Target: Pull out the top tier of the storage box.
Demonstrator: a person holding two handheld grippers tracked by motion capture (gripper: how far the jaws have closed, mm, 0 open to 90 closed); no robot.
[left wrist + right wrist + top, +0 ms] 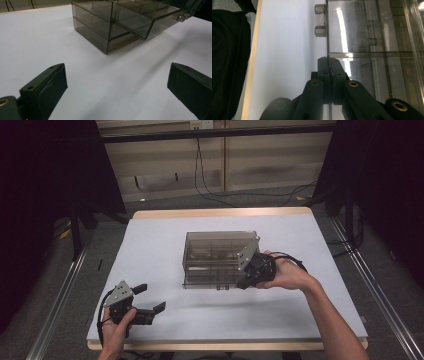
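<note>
Centre frame, my right gripper [248, 281] pinches the front wall of the smoky plastic drawer [140, 23] — pulled partly from its organizer [217, 257] — while my left gripper [150, 300], lower left, hangs spread over the table [150, 245].

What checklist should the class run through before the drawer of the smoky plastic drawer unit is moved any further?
1. Right hand-held gripper shut on the drawer's front panel: ok, jaws pinch its edge.
2. Drawer partly pulled out of the drawer unit: ok.
3. Left hand-held gripper open and apart from the unit: ok.
4. Unit braced against sliding: not ok, nothing holds it.
5. White table cover free in front of the drawer: ok.
6. Drawer contents: cannot tell.
</note>
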